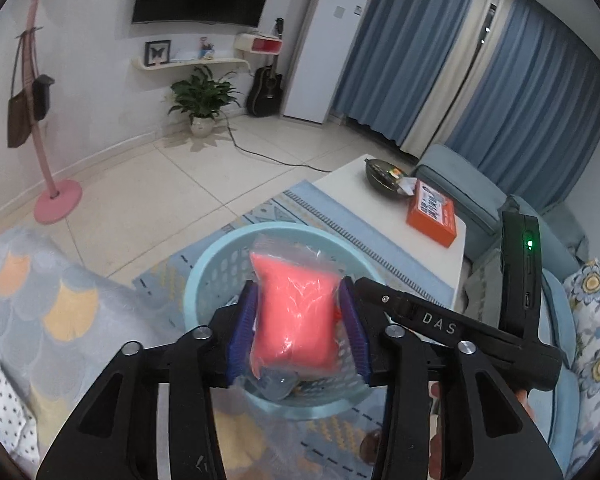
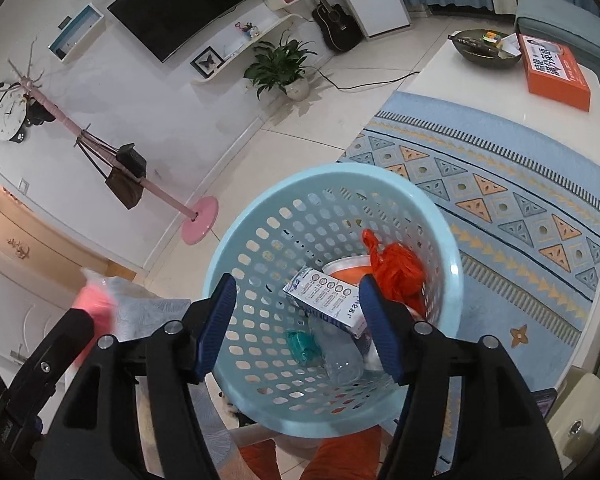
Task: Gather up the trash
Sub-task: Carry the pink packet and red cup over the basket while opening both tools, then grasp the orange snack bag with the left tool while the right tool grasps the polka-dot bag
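Observation:
A light-blue perforated basket [image 2: 260, 196] stands on the rug below both grippers. Inside it lie a white-and-blue carton [image 2: 328, 300], an orange plastic bag [image 2: 396, 268], a clear bottle [image 2: 340, 356] and a teal scrap [image 2: 300, 344]. My left gripper [image 1: 298, 286] is shut on a pink packet [image 1: 296, 312] in clear wrap, held over the basket's rim [image 1: 228, 240]. That packet shows blurred at the left of the right wrist view [image 2: 94, 304]. My right gripper [image 2: 298, 280] hangs open above the basket with nothing between its fingers. Its black casing [image 1: 440, 324] sits just right of the left gripper.
A white coffee table [image 2: 480, 92] to the right carries an orange box [image 2: 552, 68] and a dark bowl [image 2: 484, 50]. A patterned blue rug [image 2: 500, 184] lies beneath. A pink coat stand [image 2: 200, 220] stands on the tiles. A scalloped blanket [image 1: 60, 300] is at left, a blue sofa [image 1: 460, 176] behind.

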